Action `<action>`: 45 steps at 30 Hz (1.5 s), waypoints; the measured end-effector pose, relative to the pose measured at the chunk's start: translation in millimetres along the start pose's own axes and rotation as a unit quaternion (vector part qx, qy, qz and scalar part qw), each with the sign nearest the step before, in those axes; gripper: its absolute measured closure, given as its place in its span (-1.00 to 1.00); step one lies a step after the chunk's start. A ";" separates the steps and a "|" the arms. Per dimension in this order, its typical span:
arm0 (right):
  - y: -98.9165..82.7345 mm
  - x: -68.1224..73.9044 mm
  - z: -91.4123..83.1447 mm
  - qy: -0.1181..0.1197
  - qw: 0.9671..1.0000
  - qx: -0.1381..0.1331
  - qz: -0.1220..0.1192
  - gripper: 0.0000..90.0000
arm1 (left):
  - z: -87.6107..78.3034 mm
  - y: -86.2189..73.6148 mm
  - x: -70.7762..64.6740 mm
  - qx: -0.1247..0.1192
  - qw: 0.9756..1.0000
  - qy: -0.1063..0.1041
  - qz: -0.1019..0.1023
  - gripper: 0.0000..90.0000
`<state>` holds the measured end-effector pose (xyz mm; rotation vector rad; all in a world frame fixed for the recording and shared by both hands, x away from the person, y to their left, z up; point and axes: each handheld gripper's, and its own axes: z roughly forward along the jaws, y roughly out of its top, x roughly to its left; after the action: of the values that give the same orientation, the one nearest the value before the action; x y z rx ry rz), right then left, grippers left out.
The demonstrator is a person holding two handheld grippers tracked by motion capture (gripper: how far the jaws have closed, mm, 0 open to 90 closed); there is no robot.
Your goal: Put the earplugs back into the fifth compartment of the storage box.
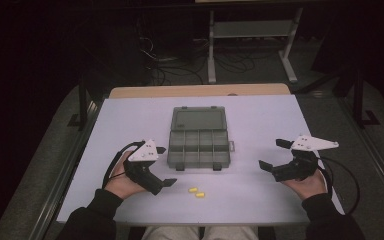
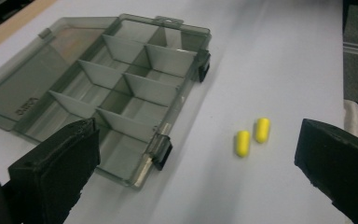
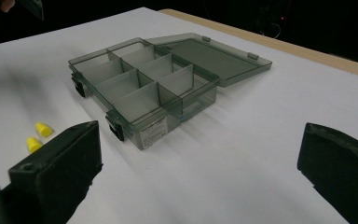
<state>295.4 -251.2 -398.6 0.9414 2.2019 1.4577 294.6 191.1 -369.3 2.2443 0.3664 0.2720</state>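
Two yellow earplugs (image 1: 196, 192) are lying side by side on the white table (image 1: 260, 120), just in front of the open compartment box (image 1: 198, 136). They are looking light, soft and squashy — best pinched gently across the middle. The left gripper (image 1: 162, 166) and right gripper (image 1: 273, 153) are both hovering spread wide, gripping nothing — well apart

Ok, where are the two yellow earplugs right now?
In the high view the yellow earplugs lie side by side on the white table, just in front of the open organizer box, nearer the left claw.
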 end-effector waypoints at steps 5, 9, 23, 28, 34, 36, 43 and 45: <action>0.0 0.8 1.1 0.002 1.000 0.003 -0.002 -1.00 | 9.5 0.7 -5.5 0.025 1.000 -0.009 0.017 -1.00; -0.2 1.8 2.6 0.005 1.000 0.008 -0.007 -1.00 | 15.0 1.3 -8.1 0.032 0.999 -0.017 0.022 -1.00; -0.1 2.8 3.7 0.009 1.000 0.012 -0.010 -1.00 | 53.6 5.1 -21.9 0.065 0.995 -0.058 0.041 -0.93; 0.0 2.9 3.8 0.011 1.000 0.012 -0.010 -1.00 | 66.9 3.2 -24.7 0.083 0.992 -0.079 0.046 -0.85; 0.1 3.3 4.2 0.012 1.000 0.014 -0.009 -1.00 | 78.0 -1.3 -22.8 0.097 0.987 -0.116 0.057 -0.46; 0.1 3.5 4.1 0.012 1.000 0.014 -0.009 -1.00 | 81.2 -3.1 -21.1 0.105 0.985 -0.124 0.056 -0.33; 0.1 3.7 4.3 0.013 1.000 0.014 -0.009 -1.00 | 86.8 -5.3 -18.7 0.114 0.982 -0.137 0.059 0.06; 0.1 3.6 4.4 0.013 1.000 0.014 -0.010 -1.00 | 87.1 -5.4 -18.2 0.113 0.982 -0.135 0.061 0.16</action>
<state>295.5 -245.7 -400.0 0.9123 2.2490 1.4428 304.0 126.7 -430.1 2.4919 0.1183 -0.0133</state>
